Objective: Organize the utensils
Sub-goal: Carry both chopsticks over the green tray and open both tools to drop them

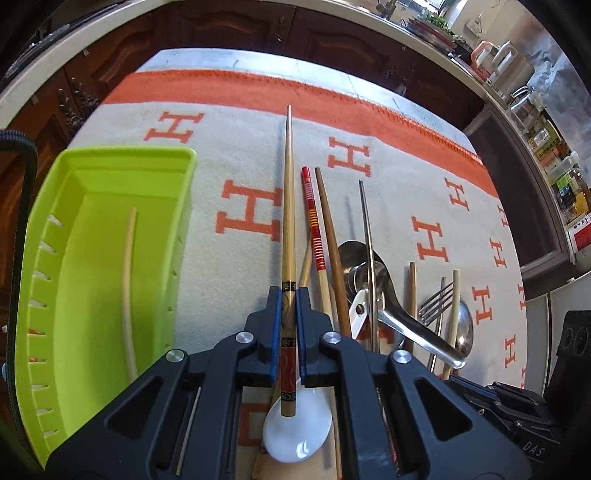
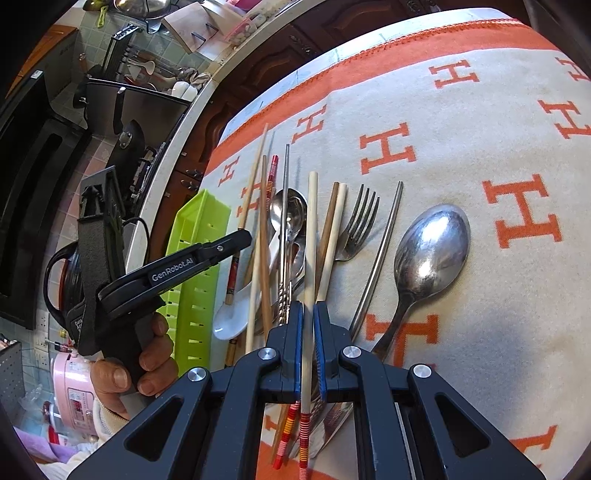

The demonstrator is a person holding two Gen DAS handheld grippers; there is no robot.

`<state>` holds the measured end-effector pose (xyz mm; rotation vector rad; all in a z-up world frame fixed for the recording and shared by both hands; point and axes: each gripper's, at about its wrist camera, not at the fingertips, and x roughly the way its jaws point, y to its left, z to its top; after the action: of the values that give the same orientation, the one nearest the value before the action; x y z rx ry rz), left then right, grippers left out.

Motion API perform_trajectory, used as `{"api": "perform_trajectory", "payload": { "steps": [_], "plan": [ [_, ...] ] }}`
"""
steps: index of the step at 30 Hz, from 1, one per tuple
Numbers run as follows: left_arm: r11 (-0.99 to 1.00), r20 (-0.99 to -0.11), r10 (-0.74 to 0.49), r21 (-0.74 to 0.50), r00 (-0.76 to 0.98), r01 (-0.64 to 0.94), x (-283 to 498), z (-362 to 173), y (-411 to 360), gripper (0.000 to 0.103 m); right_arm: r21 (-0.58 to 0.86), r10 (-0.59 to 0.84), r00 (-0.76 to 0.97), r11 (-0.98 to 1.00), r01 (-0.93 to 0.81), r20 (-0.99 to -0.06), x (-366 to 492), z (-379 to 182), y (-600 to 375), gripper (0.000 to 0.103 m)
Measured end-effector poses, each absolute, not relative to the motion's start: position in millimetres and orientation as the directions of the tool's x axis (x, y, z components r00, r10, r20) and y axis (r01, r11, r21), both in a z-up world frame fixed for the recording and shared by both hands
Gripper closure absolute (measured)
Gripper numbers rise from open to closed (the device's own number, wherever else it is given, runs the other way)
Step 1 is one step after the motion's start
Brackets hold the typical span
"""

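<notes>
My left gripper [image 1: 287, 295] is shut on a bamboo chopstick with a red and black handle [image 1: 287, 206], held above the cloth and pointing away. A lime green tray [image 1: 110, 236] lies to its left with one pale chopstick [image 1: 128, 280] inside. My right gripper [image 2: 308, 308] is shut on a pale chopstick with a red striped end [image 2: 311, 236], over the utensil pile. The pile holds chopsticks [image 1: 332, 243], a white ceramic spoon [image 1: 297, 432], steel spoons [image 2: 430, 251], a fork [image 2: 360, 221] and a steel chopstick [image 2: 384, 243]. The left gripper also shows in the right wrist view [image 2: 240, 240], beside the tray [image 2: 195, 266].
The utensils lie on a beige cloth with orange H marks [image 1: 251, 214] and an orange border. Dark wooden cabinets [image 1: 221, 33] stand beyond the table. A counter with kettles and bottles [image 1: 517, 74] runs at the right. A pink cooker [image 2: 74, 380] is at the lower left.
</notes>
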<state>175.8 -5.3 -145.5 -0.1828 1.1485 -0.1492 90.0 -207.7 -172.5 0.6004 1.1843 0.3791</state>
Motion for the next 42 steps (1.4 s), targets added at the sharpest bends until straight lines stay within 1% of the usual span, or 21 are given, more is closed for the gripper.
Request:
{"api": "perform_trajectory", "payload": {
  "steps": [6, 11, 14, 17, 20, 23, 25, 29, 36, 37, 39, 40, 41, 42],
  "plan": [
    [0.969, -0.861, -0.235, -0.242, 0.450, 0.045, 145, -112, 11, 0.098, 0.633, 0.589, 0.358, 0.774, 0.007, -0.725, 83, -155, -207, 0.097],
    [0.968, -0.828, -0.243, -0.240, 0.505, 0.073, 107, -78, 32, 0.098, 0.647, 0.613, 0.374, 0.761, -0.044, -0.696, 76, -127, -197, 0.097],
    [0.975, -0.815, -0.214, -0.211, 0.538, 0.069, 87, -65, 48, 0.098, 0.667, 0.646, 0.372, 0.740, -0.091, -0.666, 76, -107, -183, 0.097],
    [0.986, -0.807, -0.159, -0.160, 0.569, 0.049, 68, -57, 66, 0.098, 0.697, 0.692, 0.360, 0.703, -0.141, -0.626, 77, -87, -165, 0.097],
    [0.996, -0.808, -0.079, -0.088, 0.585, 0.013, 52, -61, 85, 0.098, 0.716, 0.722, 0.349, 0.676, -0.173, -0.597, 81, -72, -140, 0.097],
    [0.998, -0.823, -0.043, -0.064, 0.567, -0.018, 43, -72, 104, 0.098, 0.740, 0.750, 0.326, 0.647, -0.183, -0.575, 90, -64, -112, 0.097],
    [0.998, -0.832, -0.026, -0.055, 0.555, -0.036, 38, -79, 116, 0.098, 0.746, 0.758, 0.313, 0.640, -0.185, -0.573, 95, -59, -94, 0.097],
    [0.998, -0.839, -0.017, -0.051, 0.544, -0.047, 32, -91, 129, 0.098, 0.757, 0.763, 0.281, 0.635, -0.154, -0.582, 115, -71, -60, 0.097],
    [0.998, -0.846, -0.027, -0.056, 0.533, -0.039, 28, -100, 138, 0.098, 0.694, 0.700, 0.214, 0.710, -0.117, -0.681, 146, -115, -6, 0.097],
    [0.997, -0.846, -0.029, -0.059, 0.532, -0.039, 29, -100, 138, 0.098, 0.685, 0.692, 0.200, 0.719, -0.114, -0.693, 148, -121, -2, 0.095],
    [0.997, -0.849, -0.036, -0.067, 0.527, -0.040, 29, -102, 140, 0.098, 0.650, 0.655, 0.200, 0.753, -0.101, -0.728, 151, -130, 4, 0.083],
    [0.997, -0.850, -0.039, -0.071, 0.526, -0.040, 30, -101, 140, 0.098, 0.641, 0.646, 0.208, 0.761, -0.097, -0.735, 151, -133, 4, 0.071],
    [0.996, -0.850, -0.045, -0.077, 0.524, -0.039, 31, -101, 141, 0.098, 0.634, 0.638, 0.220, 0.767, -0.097, -0.738, 152, -134, 3, 0.065],
    [0.996, -0.851, -0.052, -0.083, 0.523, -0.037, 32, -101, 141, 0.098, 0.624, 0.629, 0.229, 0.774, -0.102, -0.743, 153, -135, 4, 0.065]
  ]
}}
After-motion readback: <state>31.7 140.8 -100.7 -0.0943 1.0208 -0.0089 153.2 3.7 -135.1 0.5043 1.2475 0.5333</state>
